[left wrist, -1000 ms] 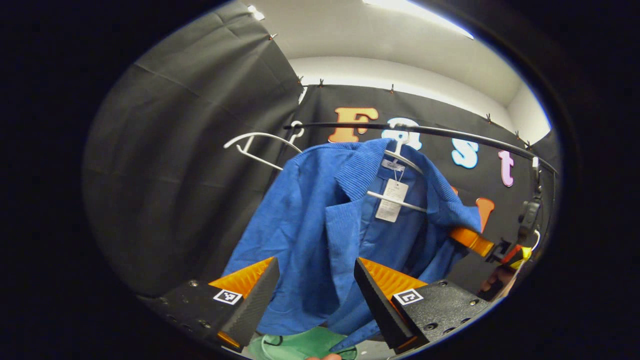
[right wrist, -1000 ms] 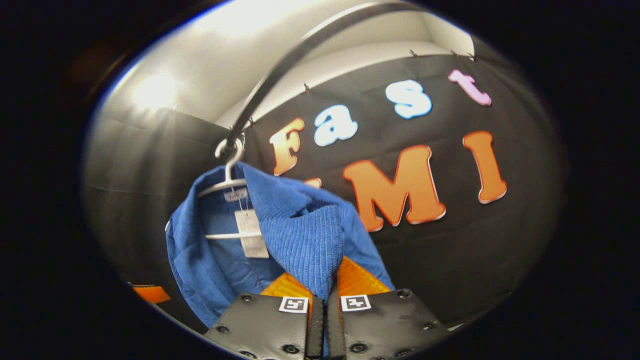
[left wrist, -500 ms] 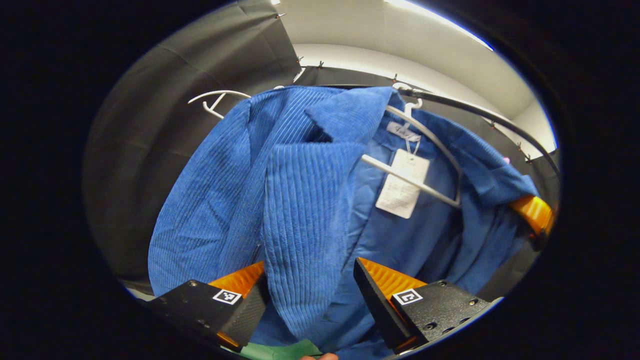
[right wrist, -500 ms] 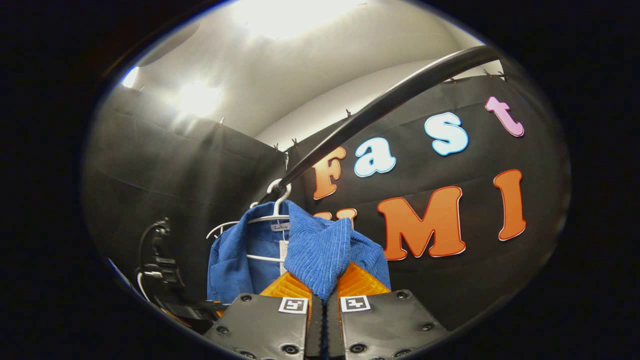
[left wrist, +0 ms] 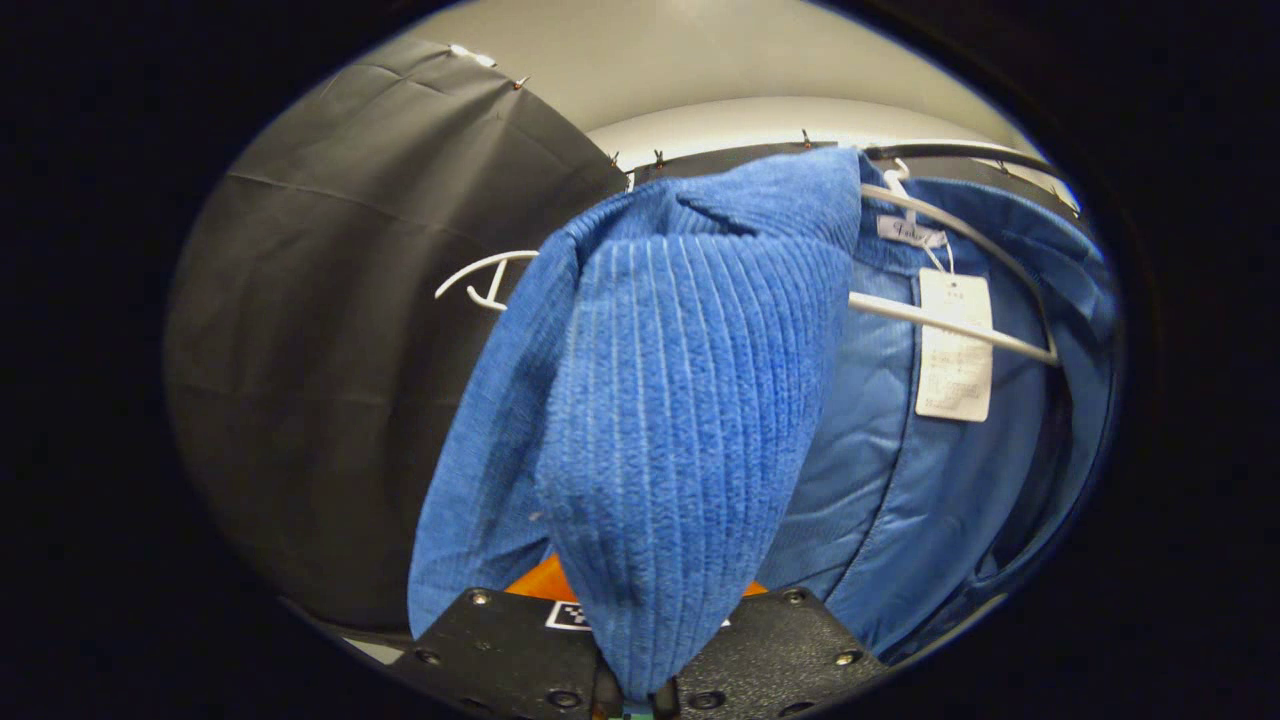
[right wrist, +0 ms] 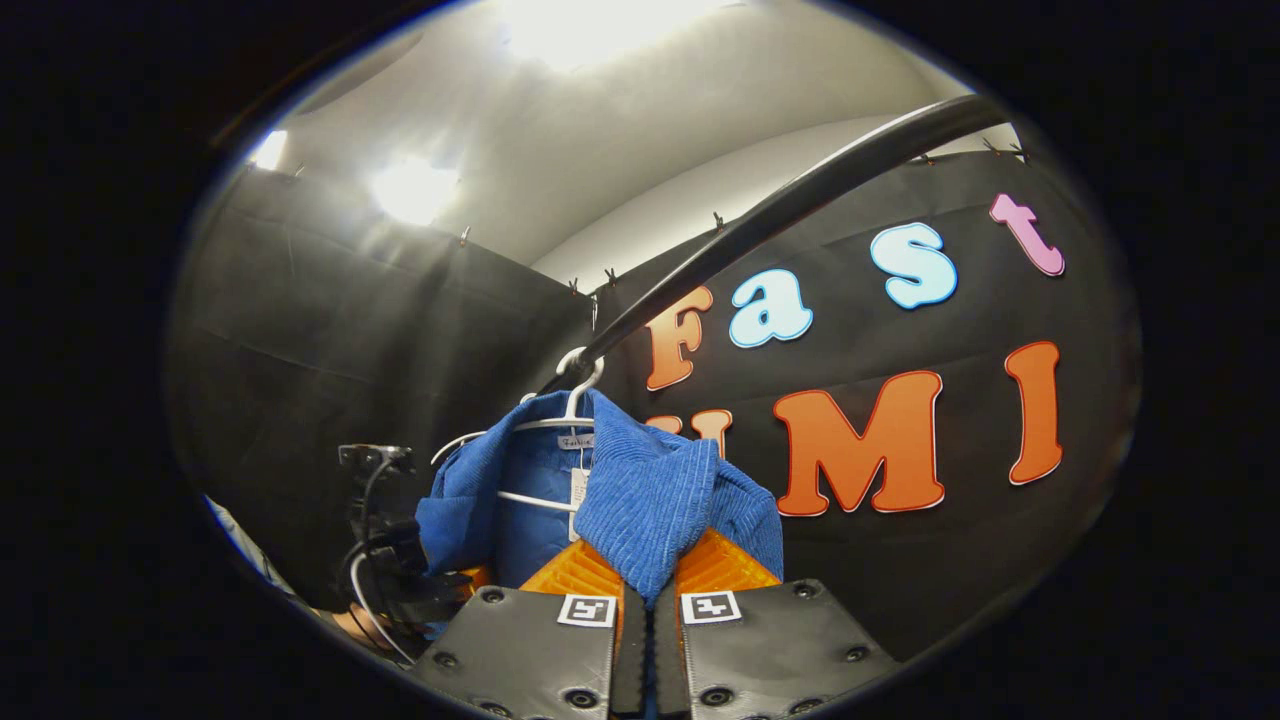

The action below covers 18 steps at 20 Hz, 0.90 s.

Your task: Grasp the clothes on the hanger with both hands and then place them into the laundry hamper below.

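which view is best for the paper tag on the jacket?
Left gripper view: the paper tag hangs large and unobstructed inside the blue jacket, below the hanger's bar. In the right gripper view the tag is a small sliver, partly behind the collar.

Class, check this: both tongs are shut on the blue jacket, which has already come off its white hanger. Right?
Not quite. Both tongs are shut on the blue jacket, but it is not off: the left gripper view shows it draped on the white hanger.

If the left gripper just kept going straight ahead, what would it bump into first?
The blue jacket itself: the left gripper is shut on a ribbed fold that hangs right ahead. Beyond it probably the white hanger, though depth is unclear.
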{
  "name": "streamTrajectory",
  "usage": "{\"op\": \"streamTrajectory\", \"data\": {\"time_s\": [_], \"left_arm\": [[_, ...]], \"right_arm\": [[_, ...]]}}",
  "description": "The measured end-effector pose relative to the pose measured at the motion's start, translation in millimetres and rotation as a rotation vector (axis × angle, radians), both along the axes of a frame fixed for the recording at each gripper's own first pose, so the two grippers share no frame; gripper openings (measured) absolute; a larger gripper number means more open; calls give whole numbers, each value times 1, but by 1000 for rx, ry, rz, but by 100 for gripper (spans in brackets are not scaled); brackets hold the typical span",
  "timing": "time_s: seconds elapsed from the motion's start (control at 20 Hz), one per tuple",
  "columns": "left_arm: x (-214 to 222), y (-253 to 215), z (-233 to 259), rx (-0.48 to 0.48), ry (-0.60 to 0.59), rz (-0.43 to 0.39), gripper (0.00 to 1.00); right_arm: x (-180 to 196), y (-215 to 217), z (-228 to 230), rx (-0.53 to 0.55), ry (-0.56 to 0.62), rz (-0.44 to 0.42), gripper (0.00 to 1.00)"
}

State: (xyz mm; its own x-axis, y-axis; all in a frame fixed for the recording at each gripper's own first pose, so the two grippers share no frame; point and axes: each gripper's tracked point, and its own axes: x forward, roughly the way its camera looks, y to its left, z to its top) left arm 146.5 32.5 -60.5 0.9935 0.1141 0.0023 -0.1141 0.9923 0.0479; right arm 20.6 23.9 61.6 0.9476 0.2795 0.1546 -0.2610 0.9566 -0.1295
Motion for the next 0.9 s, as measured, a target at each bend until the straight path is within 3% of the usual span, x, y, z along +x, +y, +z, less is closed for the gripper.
{"op": "streamTrajectory", "data": {"time_s": [0.15,0.4,0.65,0.9], "left_arm": [[-29,12,39,39,-55,-6,38],[-59,51,139,144,-176,78,7],[-54,56,242,315,-315,96,7],[-9,72,292,272,-311,52,7]], "right_arm": [[4,0,-5,8,-2,-4,11],[11,-3,-13,52,2,-7,11],[19,-8,-17,69,8,-8,11],[20,-9,-25,87,28,7,11]]}}
